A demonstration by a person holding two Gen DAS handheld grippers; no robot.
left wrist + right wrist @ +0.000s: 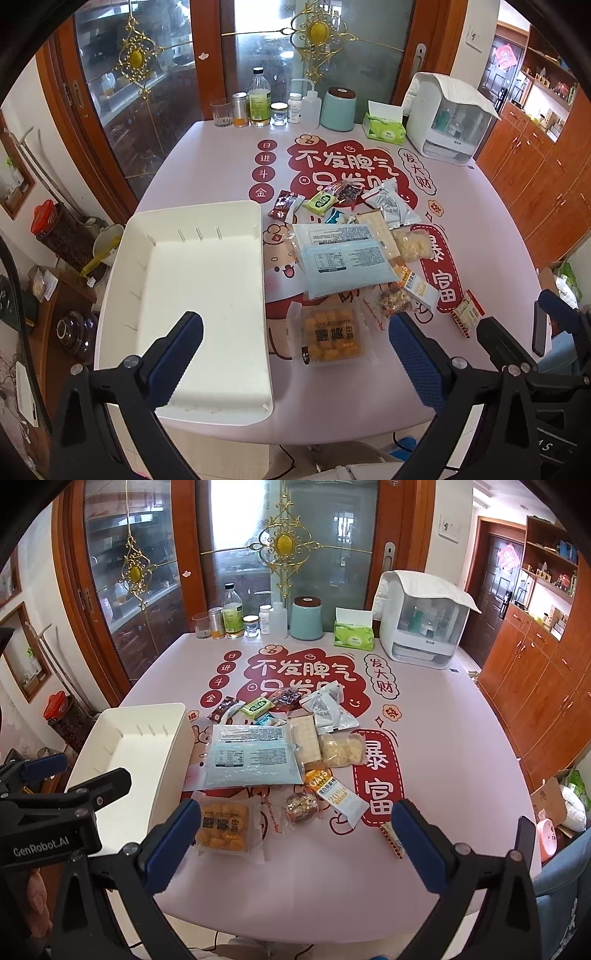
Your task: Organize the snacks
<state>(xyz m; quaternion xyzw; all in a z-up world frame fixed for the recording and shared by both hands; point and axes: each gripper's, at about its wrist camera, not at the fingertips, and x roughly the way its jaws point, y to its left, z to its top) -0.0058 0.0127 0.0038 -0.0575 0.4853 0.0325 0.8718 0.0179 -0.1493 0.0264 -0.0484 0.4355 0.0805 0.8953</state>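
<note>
From the left wrist, the left hand-held gripper (295, 354) hangs wide and holds nothing above the near edge of the desk (491, 236), its left finger over the white tray (192, 295) and the pile of snacks (351, 254) just right of that tray, with bottles (258, 99) and a tissue box (384, 127) along the far edge. From the right wrist, the right hand-held gripper (295, 834) is likewise spread wide and bare over the snacks (258, 760), a yellow packet (223, 827) partly hidden behind its left finger, a small packet (393, 840) cut off by its right finger, and the tray (129, 753) half covered by the other gripper
</note>
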